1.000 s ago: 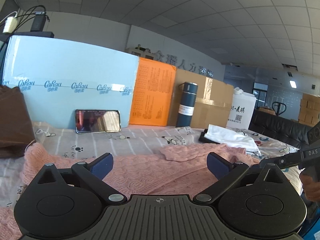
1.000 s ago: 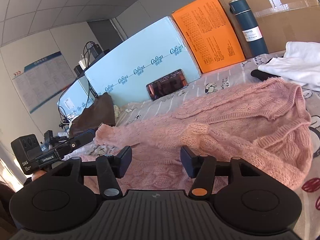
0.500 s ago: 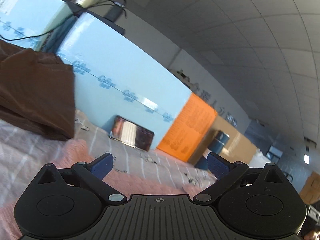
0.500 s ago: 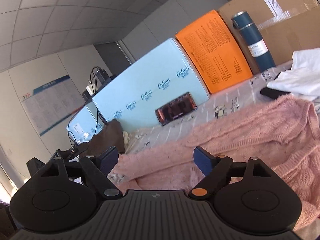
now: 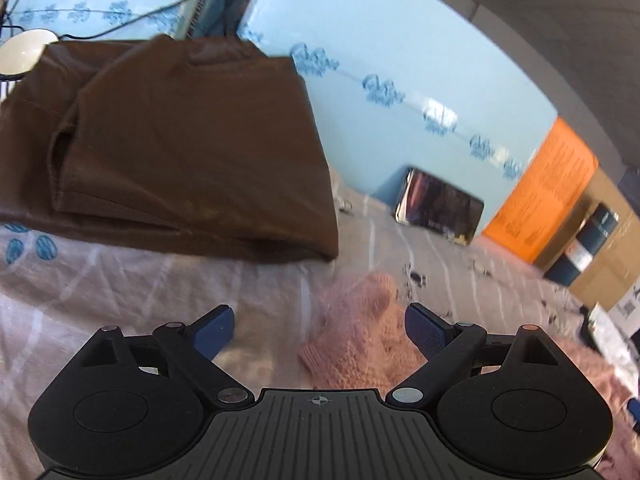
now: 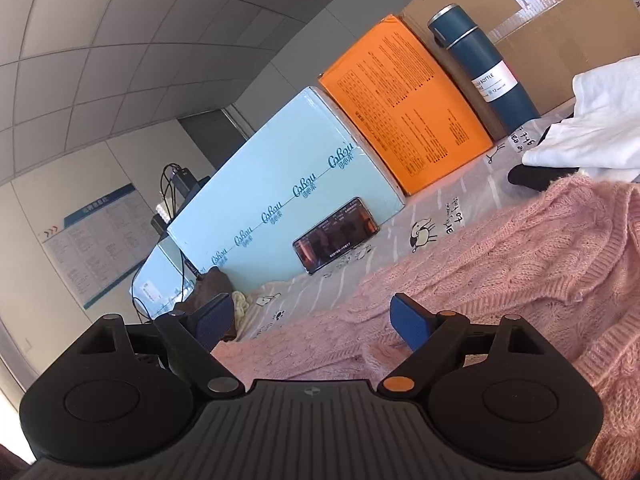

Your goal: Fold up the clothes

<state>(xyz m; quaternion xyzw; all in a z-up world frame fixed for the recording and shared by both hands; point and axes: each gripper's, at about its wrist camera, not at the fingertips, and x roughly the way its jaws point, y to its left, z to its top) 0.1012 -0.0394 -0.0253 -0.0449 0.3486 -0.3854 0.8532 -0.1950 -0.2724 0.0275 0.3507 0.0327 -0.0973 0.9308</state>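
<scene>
The left gripper (image 5: 318, 330) is gaping wide, holding nothing, the pink sweater's cuff (image 5: 352, 344) lying between its fingers. The right gripper (image 6: 312, 322) is hovering equally wide over the pink sweater (image 6: 500, 264).

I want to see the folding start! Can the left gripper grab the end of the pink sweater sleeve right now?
Probably yes. The left gripper is open, and the pink sweater's sleeve end lies between its fingers with nothing covering it.

Brown garment (image 5: 172, 148) and boxes (image 6: 288, 208) behind sweater (image 6: 500, 264).
</scene>
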